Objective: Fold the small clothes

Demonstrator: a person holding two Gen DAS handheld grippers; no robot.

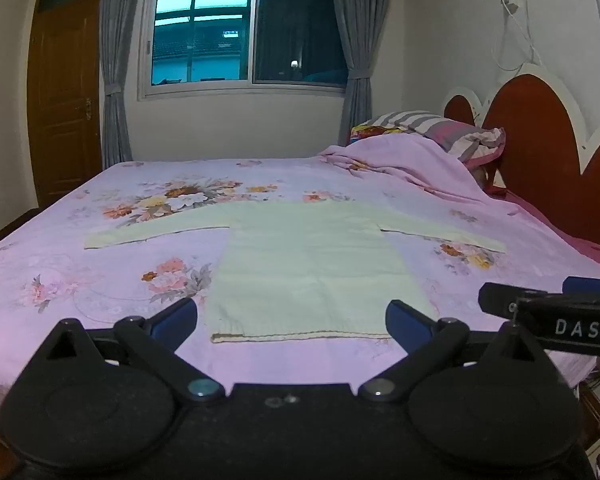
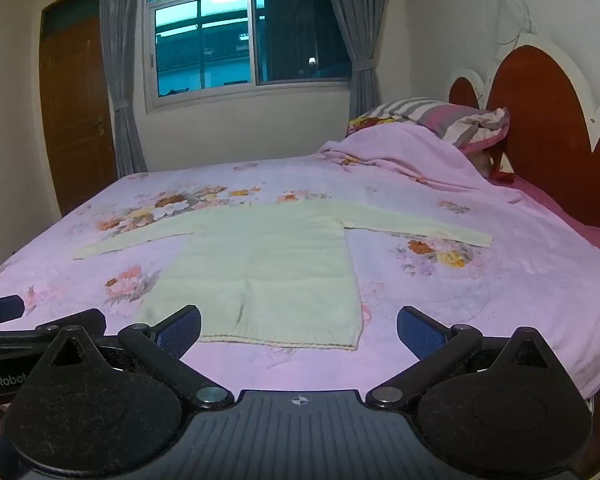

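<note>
I see the sweater (image 1: 312,264) lying flat on the bed (image 1: 100,280), sleeves out. It looks soft and floppy; I'd pinch the hem corners. Left gripper (image 1: 292,322) and right gripper (image 2: 298,330) both hover with jaws spread, empty.

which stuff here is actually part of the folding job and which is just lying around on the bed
Part of the job:
- cream sweater, spread flat with both sleeves out
- left gripper, open, holding nothing
- right gripper, open, holding nothing

Just lying about:
- floral bedsheet under the sweater
- pink blanket, bunched near the headboard
- striped pillow
</note>
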